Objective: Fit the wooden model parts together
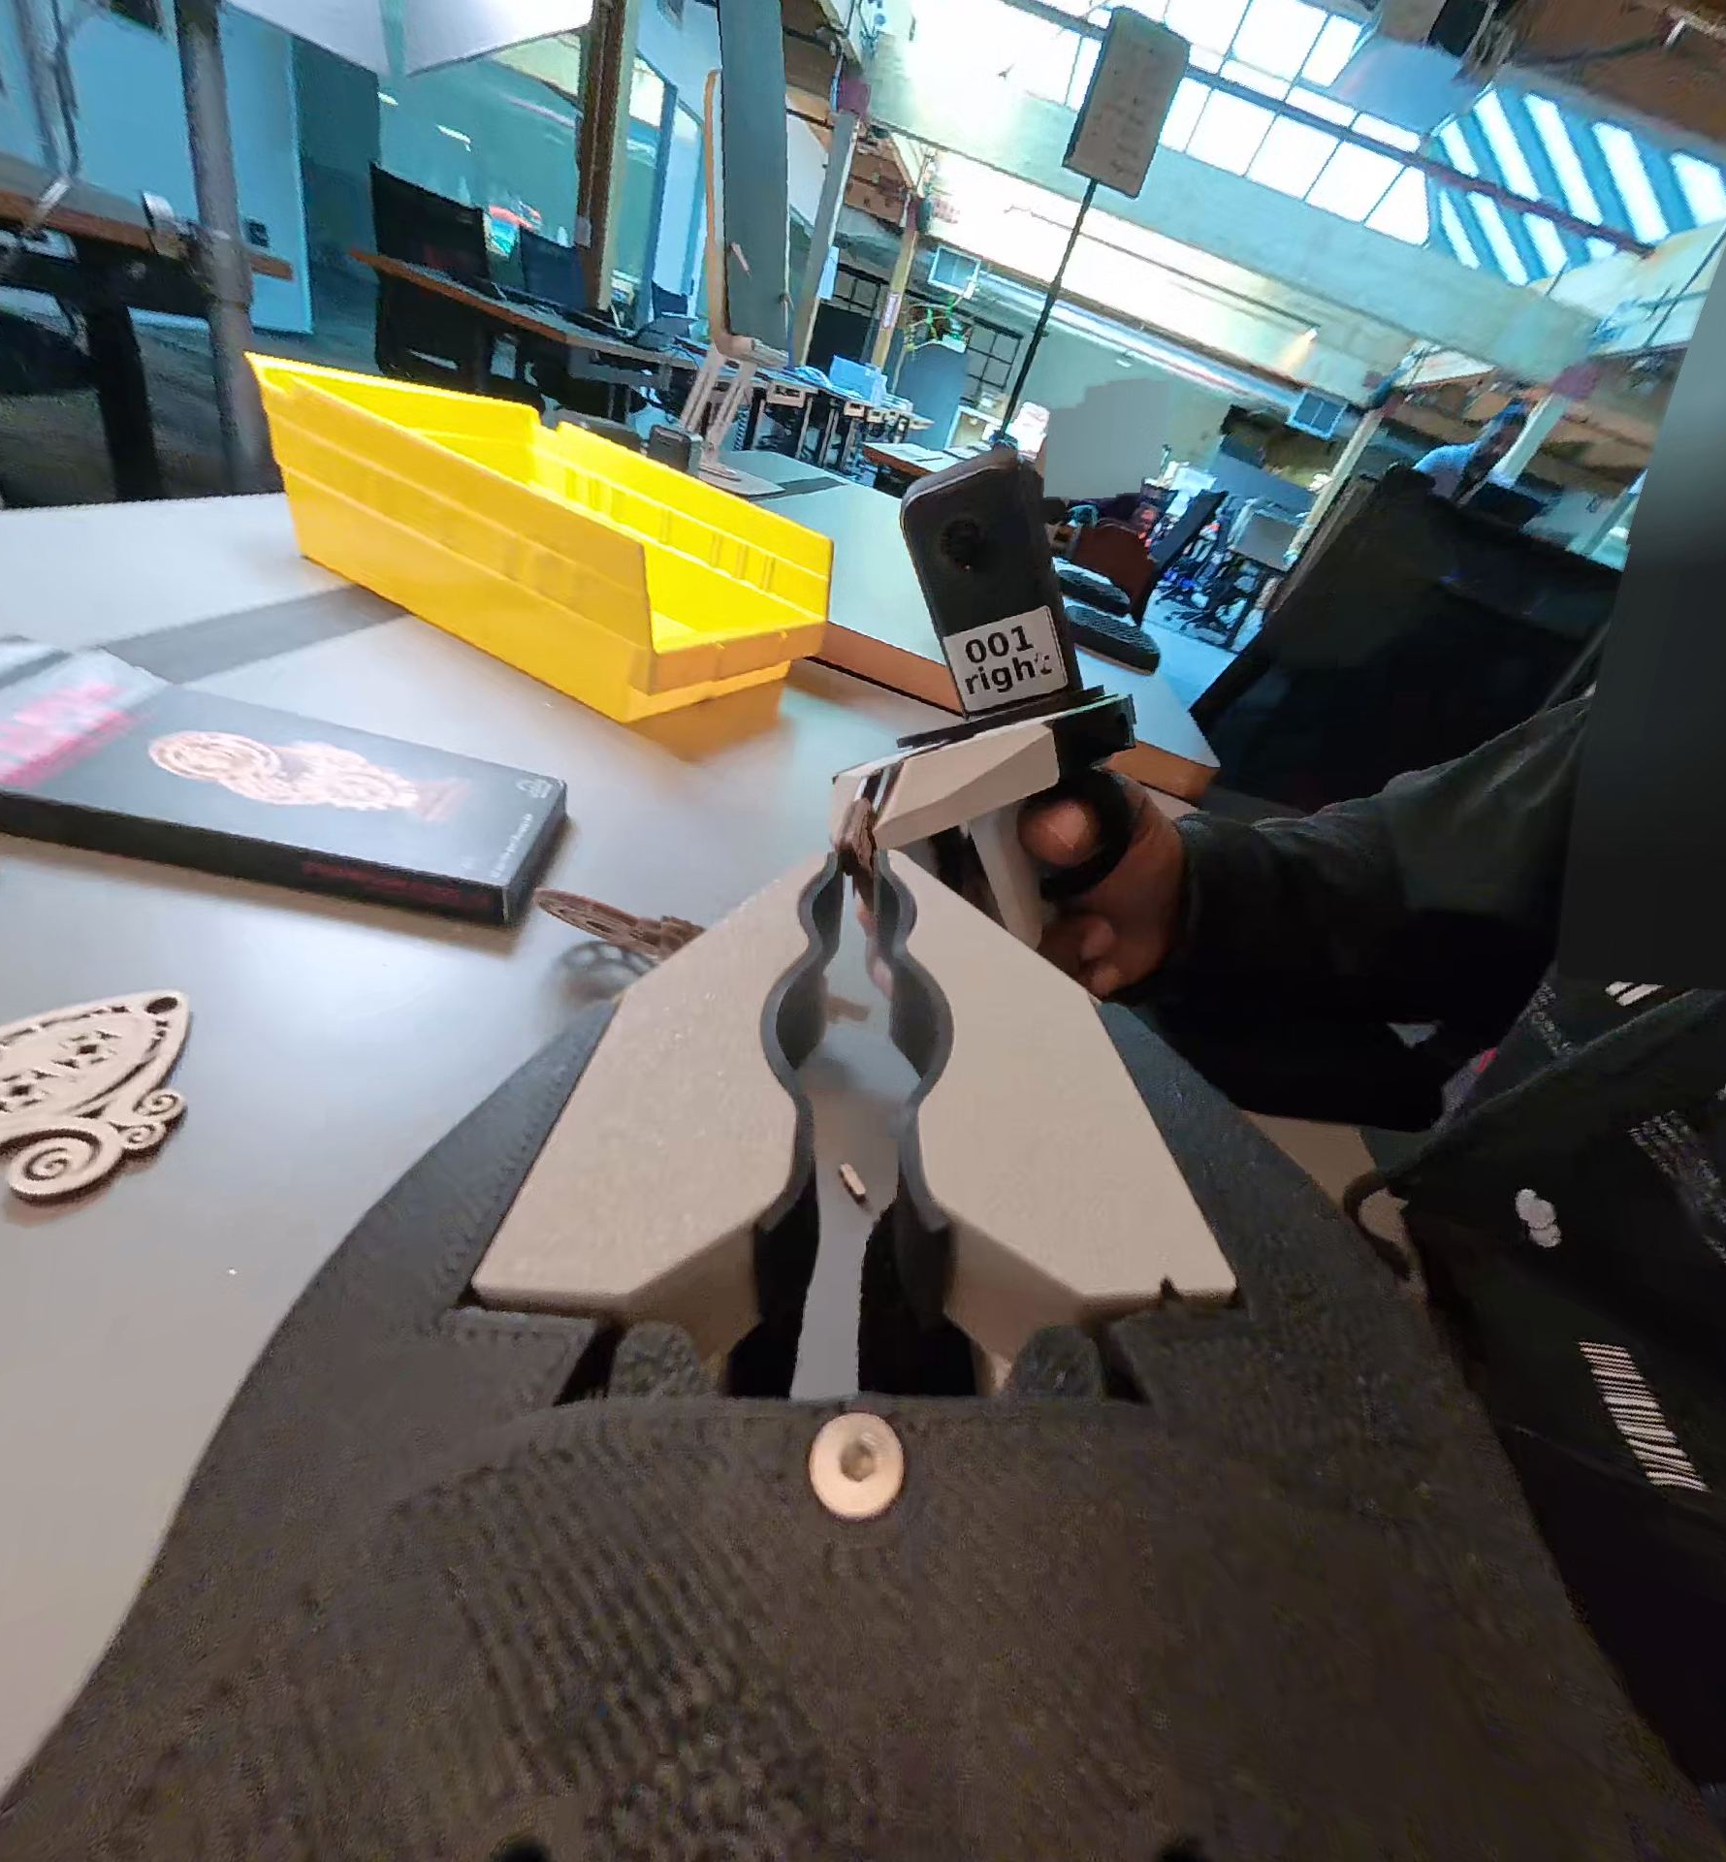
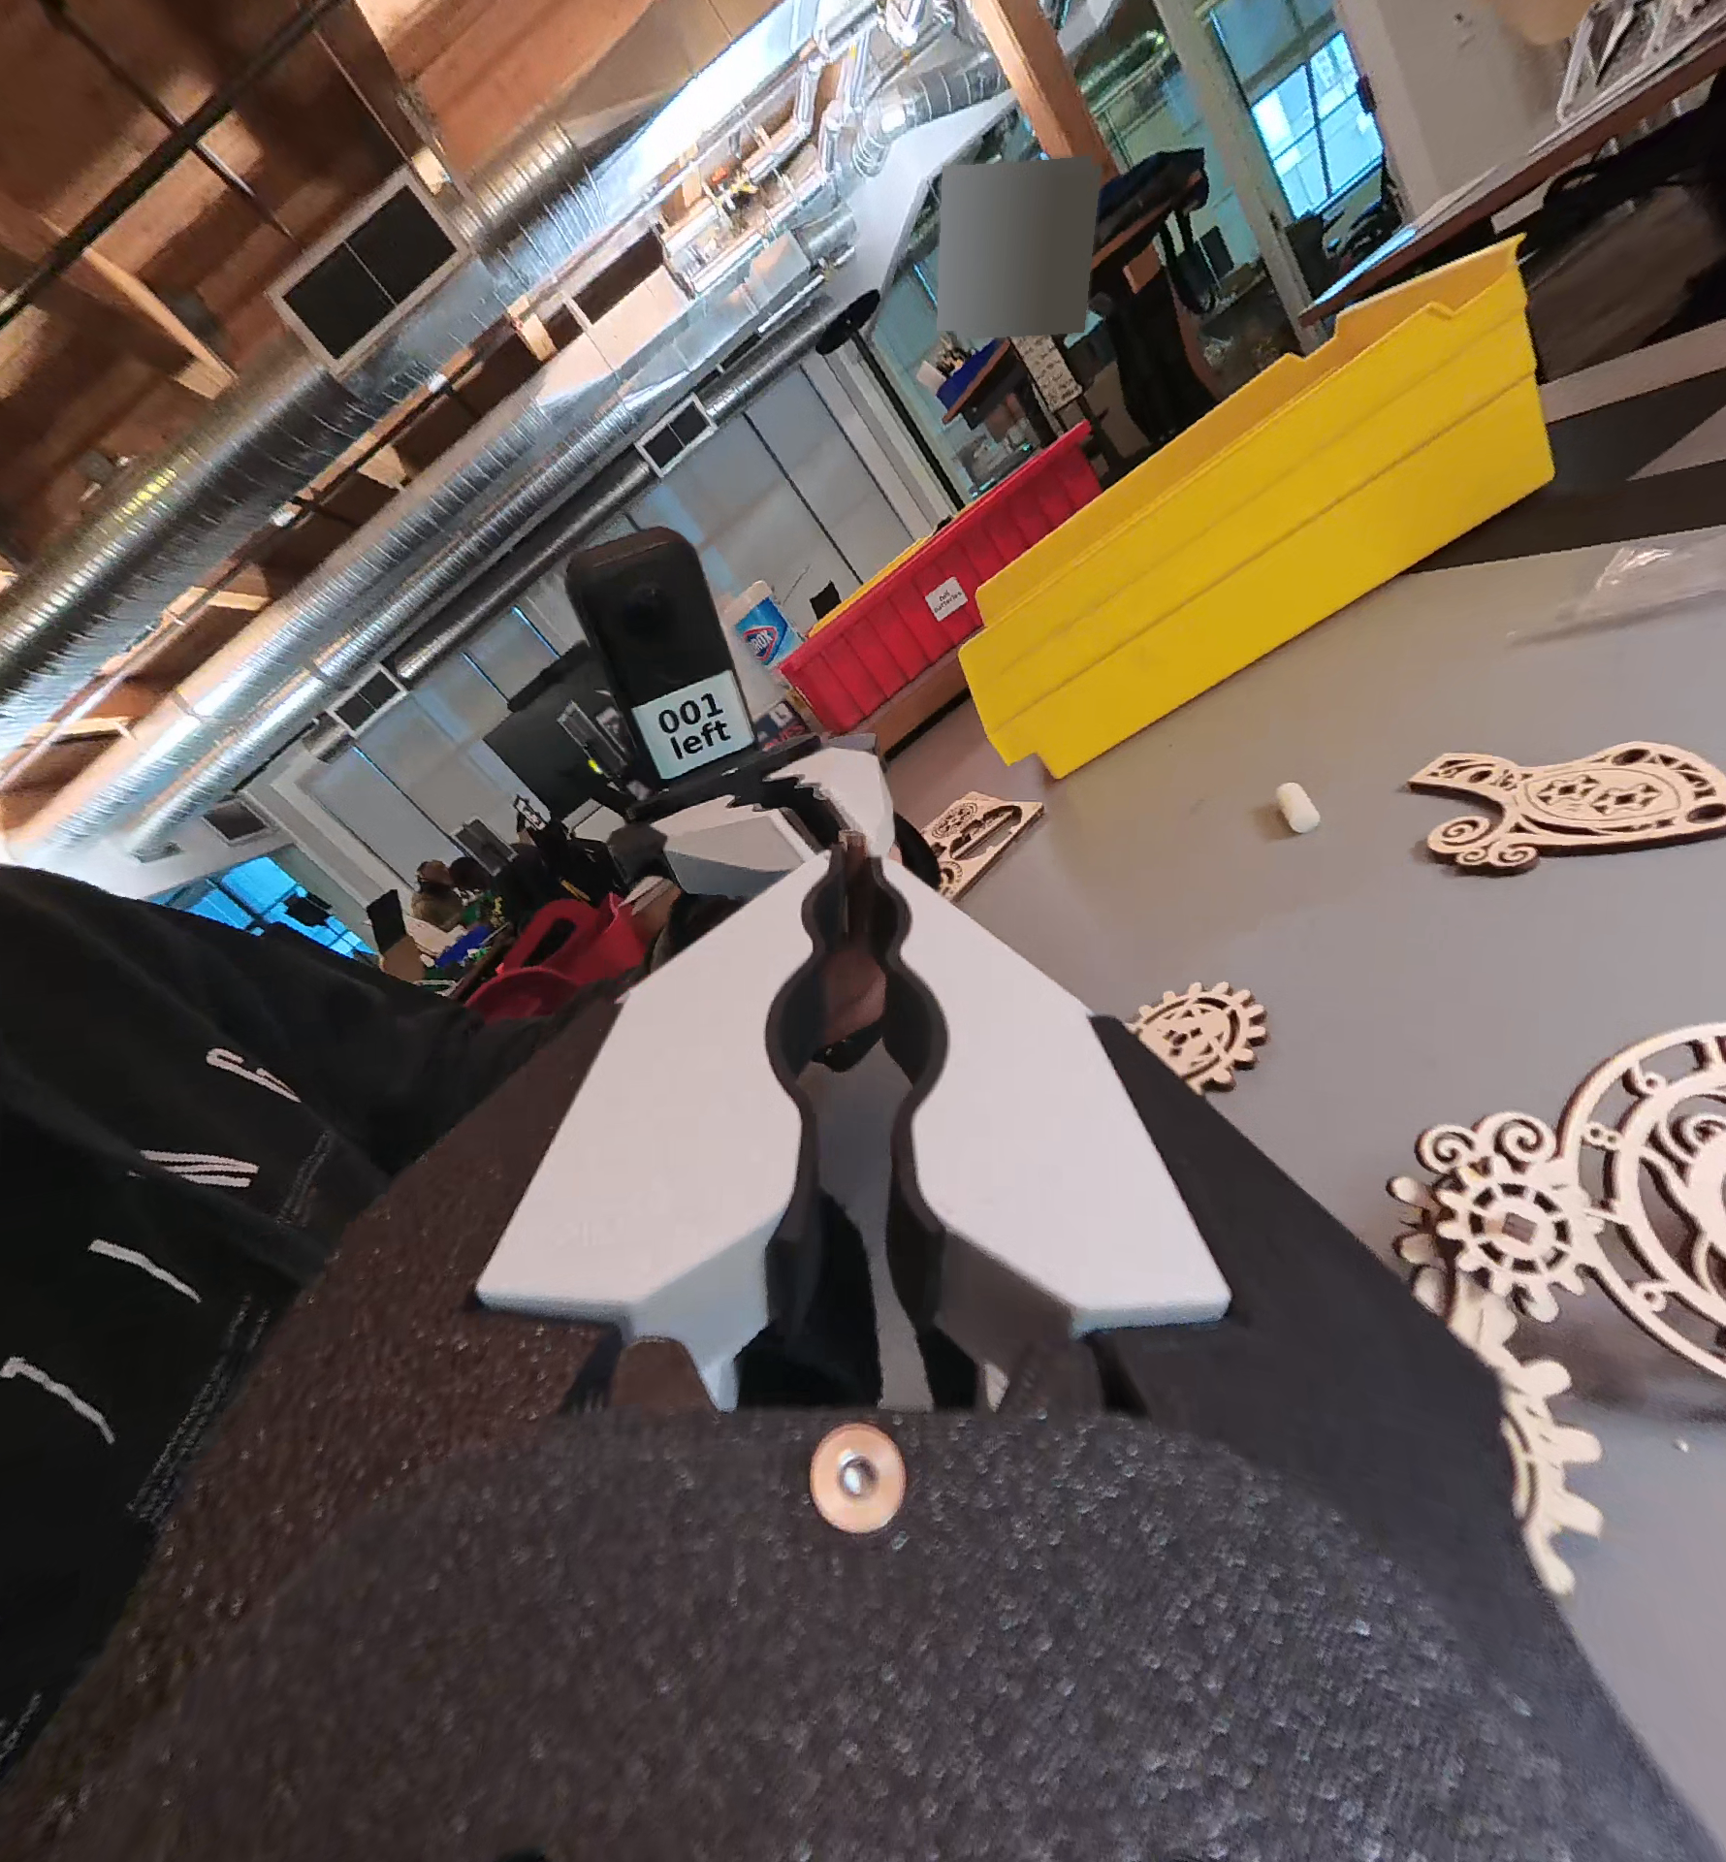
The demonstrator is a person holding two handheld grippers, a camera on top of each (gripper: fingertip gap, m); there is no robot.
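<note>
Fretwork lies toward the left end of the table [image 1: 234,1310]: a flat scrolled plate [image 1: 53,1088], behind it a black box [image 1: 265,806], and farther back a yellow bin [image 1: 557,564] running toward the far edge. A toothed wooden piece [image 1: 617,922] rests just off the box's right corner, and a tiny peg [image 1: 851,1184] shows on the tabletop through the gap of the near tongs.

Right of these, lifted off the table near the edge by the person's body, the two tools meet nose to nose. The left gripper [image 1: 844,875] has its tips pressed almost together. Whether they nip a part of their own I cannot tell, because the meeting point is small and dark. The right gripper [image 1: 864,811] comes in from the right and above, held in a hand [image 1: 1091,887], with its tips closed on a small dark wooden part [image 1: 854,841].

In the right wrist view that part [image 2: 851,887] stands on end, its long axis running along the right gripper's [image 2: 851,856] fingers and pointing at the left gripper [image 2: 839,796] directly ahead. The fit probably turns on keeping that axis in line with the left tips. Both hands are equally close, and a slight tilt would likely jam it.
</note>
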